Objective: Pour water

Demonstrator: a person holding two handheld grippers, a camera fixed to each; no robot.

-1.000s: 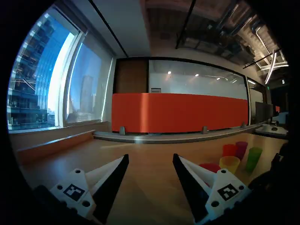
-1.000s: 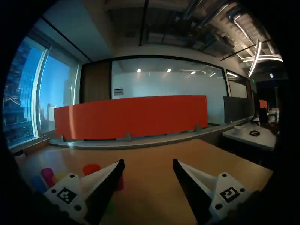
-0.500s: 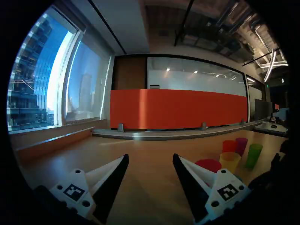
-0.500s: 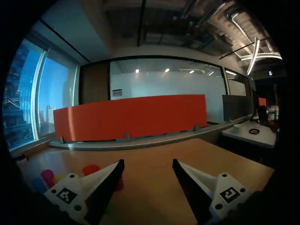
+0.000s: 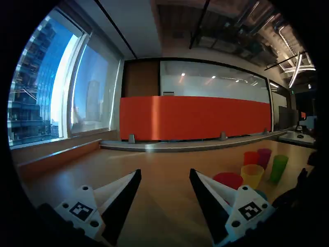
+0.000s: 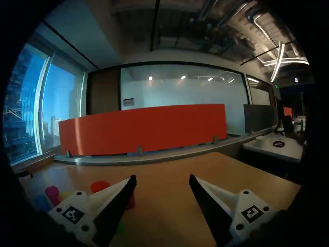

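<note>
Cups (image 5: 251, 175): tapered coloured plastic, clustered on smooth wooden table (image 5: 163, 208).

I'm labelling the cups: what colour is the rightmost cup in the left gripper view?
Green. That cup shows best in the left gripper view.

The table (image 5: 164, 206) was smooth wood with a soft sheen, the cups (image 5: 252, 176) were translucent plastic, the jaws of the left gripper (image 5: 164, 172) and right gripper (image 6: 162, 178) were matt white plastic with black inner faces, and the divider (image 5: 193, 117) looked matt.
</note>
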